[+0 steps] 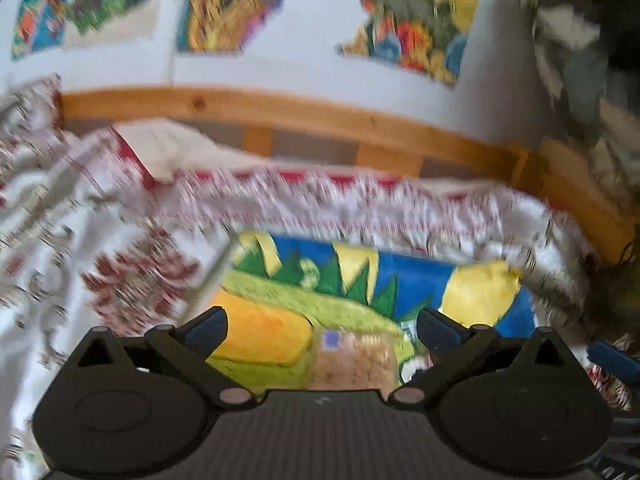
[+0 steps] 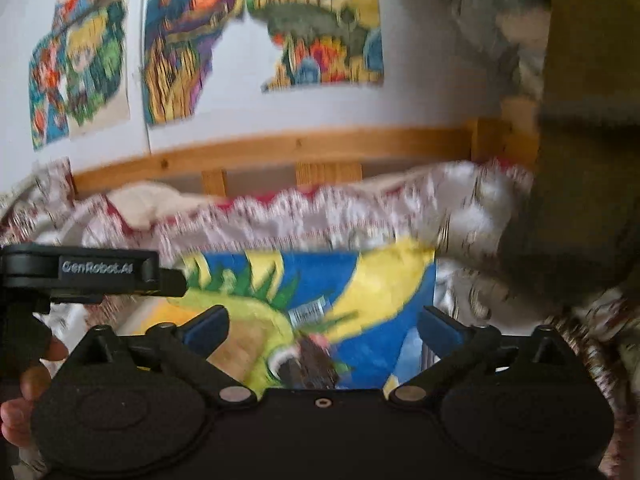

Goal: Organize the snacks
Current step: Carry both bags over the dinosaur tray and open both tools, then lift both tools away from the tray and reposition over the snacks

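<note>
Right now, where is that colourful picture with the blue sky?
The picture lies flat on the patterned cloth, just ahead of both open tools, below the wooden rail along the wall.

Right gripper [image 2: 322, 330] jaws spread wide, blue-tipped fingers [image 2: 206, 330] well apart, nothing between them. Below and ahead lies a snack bag [image 2: 360, 292], blue, yellow and green, with a small barcode label, on a red-and-white patterned cloth [image 2: 328, 216]. Left gripper [image 2: 80, 270] enters from the left edge, side-on, marked "GenRobot.AI"; jaw state cannot be told. Bare fingers [image 2: 28, 380] show beneath it. Behind the cloth, a wooden rail [image 2: 280, 148]; above it, a white wall with colourful drawings [image 2: 320, 28]. Frame blurred.
</note>
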`<state>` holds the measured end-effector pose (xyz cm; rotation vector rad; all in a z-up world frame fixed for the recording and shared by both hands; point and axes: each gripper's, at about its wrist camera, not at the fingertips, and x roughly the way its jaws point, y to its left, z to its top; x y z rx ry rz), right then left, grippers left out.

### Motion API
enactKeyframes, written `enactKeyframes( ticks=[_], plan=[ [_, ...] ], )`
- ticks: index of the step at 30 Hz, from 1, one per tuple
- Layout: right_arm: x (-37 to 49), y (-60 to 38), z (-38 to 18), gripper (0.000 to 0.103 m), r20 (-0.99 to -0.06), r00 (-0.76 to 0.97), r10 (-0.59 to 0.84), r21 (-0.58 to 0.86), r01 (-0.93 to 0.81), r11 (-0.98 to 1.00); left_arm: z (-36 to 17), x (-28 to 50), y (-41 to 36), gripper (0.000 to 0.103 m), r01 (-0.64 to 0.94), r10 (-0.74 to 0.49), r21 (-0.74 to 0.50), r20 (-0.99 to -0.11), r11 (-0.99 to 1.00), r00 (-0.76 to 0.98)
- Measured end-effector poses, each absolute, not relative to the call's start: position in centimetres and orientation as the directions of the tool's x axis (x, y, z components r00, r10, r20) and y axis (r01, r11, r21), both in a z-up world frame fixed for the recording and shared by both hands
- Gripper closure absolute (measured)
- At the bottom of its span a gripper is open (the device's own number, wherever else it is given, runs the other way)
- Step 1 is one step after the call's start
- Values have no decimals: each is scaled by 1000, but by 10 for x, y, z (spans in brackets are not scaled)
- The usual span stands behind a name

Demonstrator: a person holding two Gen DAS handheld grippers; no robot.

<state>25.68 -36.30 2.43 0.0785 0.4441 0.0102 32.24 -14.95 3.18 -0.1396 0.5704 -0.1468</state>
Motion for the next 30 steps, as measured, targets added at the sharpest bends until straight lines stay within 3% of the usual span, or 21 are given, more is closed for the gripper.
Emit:
enactKeyframes(
  ticks=[7, 15, 30],
  plan=[
    [206, -340, 72, 1, -280, 959, 49, 95, -23, 995, 65, 263, -108, 0, 72, -137, -176, -399, 982, 907],
    [144, -295, 95, 1, -211, 977, -20, -61, 7, 998, 80, 197, -64, 0, 80, -138, -180, -340, 980, 930],
    [30, -259, 74, 1, -262, 965, 1, -65, -18, 998, 42, 84, -25, 0, 61, -108, -147, -343, 987, 933]
  ],
)
